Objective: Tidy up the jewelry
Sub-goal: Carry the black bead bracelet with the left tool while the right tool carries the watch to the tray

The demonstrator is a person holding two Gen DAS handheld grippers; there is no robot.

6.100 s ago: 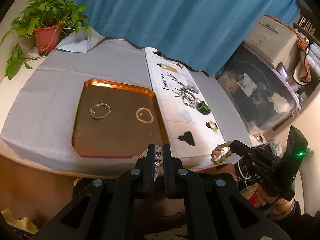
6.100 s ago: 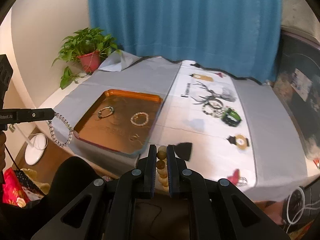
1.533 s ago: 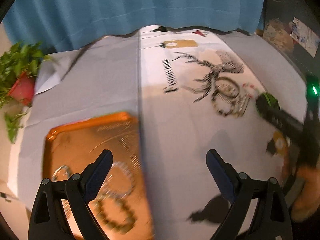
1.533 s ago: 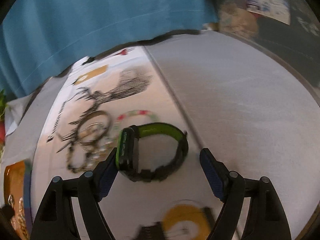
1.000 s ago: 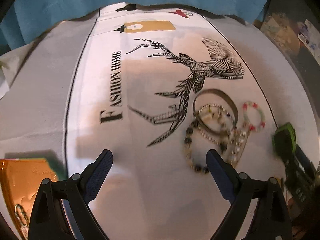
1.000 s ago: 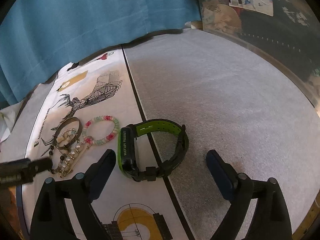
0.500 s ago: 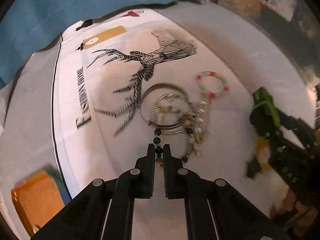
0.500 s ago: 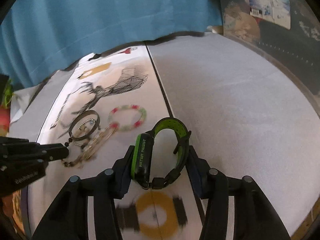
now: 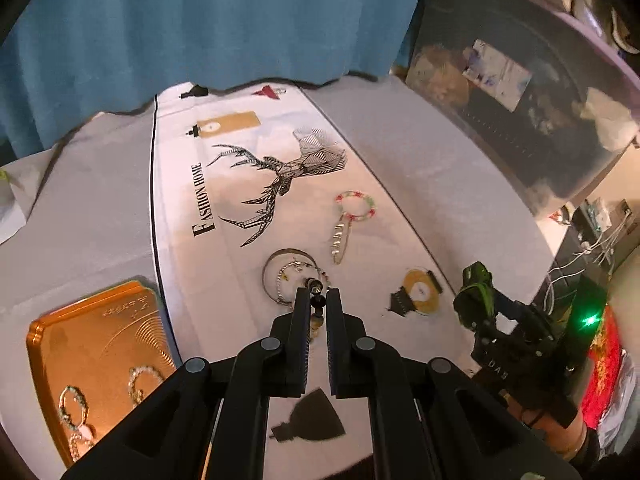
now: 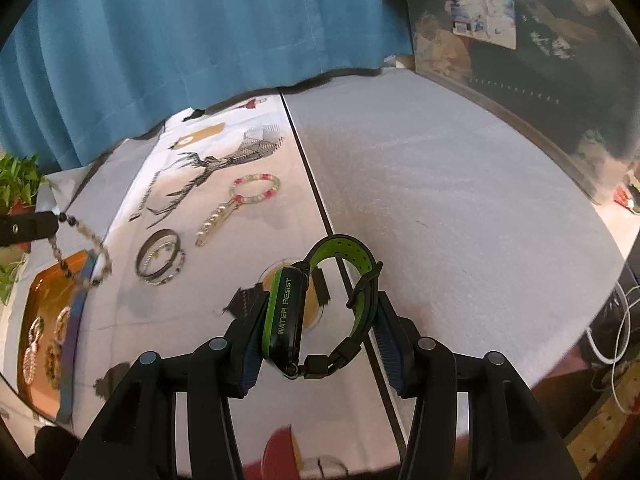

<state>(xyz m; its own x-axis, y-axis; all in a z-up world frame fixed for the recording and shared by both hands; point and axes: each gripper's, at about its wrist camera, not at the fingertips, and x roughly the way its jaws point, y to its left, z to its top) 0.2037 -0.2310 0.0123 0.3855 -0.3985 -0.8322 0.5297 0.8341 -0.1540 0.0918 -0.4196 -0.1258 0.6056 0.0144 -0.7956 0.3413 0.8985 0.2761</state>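
My left gripper (image 9: pixel 318 302) is shut on a dark beaded bracelet (image 9: pixel 317 301) and holds it above the white printed runner (image 9: pixel 200 184); in the right wrist view the bracelet (image 10: pixel 86 258) hangs as a loop from the left gripper (image 10: pixel 56 219). My right gripper (image 10: pixel 316 316) is shut on a black and green watch (image 10: pixel 286 312), lifted off the runner; it also shows in the left wrist view (image 9: pixel 476 288). An orange tray (image 9: pixel 100 328) at the lower left holds several bracelets (image 9: pixel 74 408). A dark bangle with thin chains (image 9: pixel 292 278), a pearl strand (image 9: pixel 340 242) and a red-green bead bracelet (image 9: pixel 356 206) lie on the runner.
Grey cloth (image 10: pixel 440 184) covers the table to the right of the runner. A blue curtain (image 9: pixel 200 20) hangs behind. A potted plant (image 10: pixel 18 184) stands at the far left. A dark storage bin (image 9: pixel 520 92) stands beyond the table's right edge.
My left gripper has lifted the dark beaded bracelet off the runner and drawn back toward the tray. My right gripper has raised the watch off the table.
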